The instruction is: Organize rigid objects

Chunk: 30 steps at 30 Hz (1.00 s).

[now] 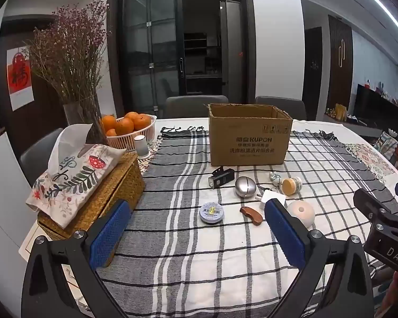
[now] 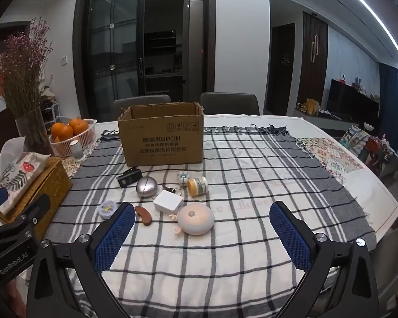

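**plaidfan:** Both claws are spread wide and holding nothing. Left gripper (image 1: 196,228) hangs over the near part of the checked cloth (image 1: 177,251), and the right gripper (image 2: 201,230) does the same a bit further right, blue pads (image 2: 114,238) well apart.

**boxwatcher:** Where's the stuff to sort?

**plaidfan:** All loose on the cloth, in a cluster just in front of the cardboard box (image 2: 161,137), which stands open at the far middle of the table. Nearest the box is a small black flashlight (image 2: 128,177), with a silver egg-shaped thing (image 2: 146,186) just right of it. Further right there's a tiny patterned figure (image 2: 183,178) and a little jar (image 2: 197,185) tipped on its side.

**boxwatcher:** And closer in?

**plaidfan:** White charger block (image 2: 168,202) in the middle, round pinkish-white dome (image 2: 195,218) just near-right of it, a brown wooden comb (image 2: 143,215) to the left, and a round tin with a barcode label (image 1: 211,212) left of that. None of it touches either claw.

**boxwatcher:** Anything else around?

**plaidfan:** Far left: basket of oranges (image 1: 131,129), dried flowers in a vase (image 1: 71,53), and a wicker tissue box (image 1: 98,193) with a floral cover.
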Motion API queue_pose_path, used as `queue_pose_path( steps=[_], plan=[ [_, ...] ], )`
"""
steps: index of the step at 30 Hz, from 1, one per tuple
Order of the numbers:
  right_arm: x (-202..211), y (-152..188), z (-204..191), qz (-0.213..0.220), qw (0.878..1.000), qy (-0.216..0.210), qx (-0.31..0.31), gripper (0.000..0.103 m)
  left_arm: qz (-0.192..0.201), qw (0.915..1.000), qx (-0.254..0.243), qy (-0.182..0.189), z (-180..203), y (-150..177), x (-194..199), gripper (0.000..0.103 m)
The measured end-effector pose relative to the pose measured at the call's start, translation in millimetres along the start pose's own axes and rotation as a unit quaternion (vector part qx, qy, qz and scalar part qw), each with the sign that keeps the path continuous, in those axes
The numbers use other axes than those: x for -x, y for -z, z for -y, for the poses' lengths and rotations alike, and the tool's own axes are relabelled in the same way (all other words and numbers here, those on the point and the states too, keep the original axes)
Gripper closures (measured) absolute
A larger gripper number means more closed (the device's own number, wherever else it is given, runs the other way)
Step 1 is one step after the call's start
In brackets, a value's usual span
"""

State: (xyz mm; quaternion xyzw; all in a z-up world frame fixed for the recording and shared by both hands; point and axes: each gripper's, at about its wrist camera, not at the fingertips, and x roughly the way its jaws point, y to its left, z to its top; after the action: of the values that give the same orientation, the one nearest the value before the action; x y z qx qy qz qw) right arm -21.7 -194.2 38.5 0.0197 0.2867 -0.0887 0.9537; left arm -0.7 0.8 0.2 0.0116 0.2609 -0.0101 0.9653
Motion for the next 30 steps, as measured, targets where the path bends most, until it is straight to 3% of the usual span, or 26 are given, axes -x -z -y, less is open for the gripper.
queue_pose_path(
  steps=[30],
  plan=[
    [-1.2, 1.8, 1.0, -0.003, 1.000, -0.007, -0.003, 0.000, 0.004, 1.0000, -0.004, -0.005, -1.4, -0.9, 4.8, 0.000]
  ],
)
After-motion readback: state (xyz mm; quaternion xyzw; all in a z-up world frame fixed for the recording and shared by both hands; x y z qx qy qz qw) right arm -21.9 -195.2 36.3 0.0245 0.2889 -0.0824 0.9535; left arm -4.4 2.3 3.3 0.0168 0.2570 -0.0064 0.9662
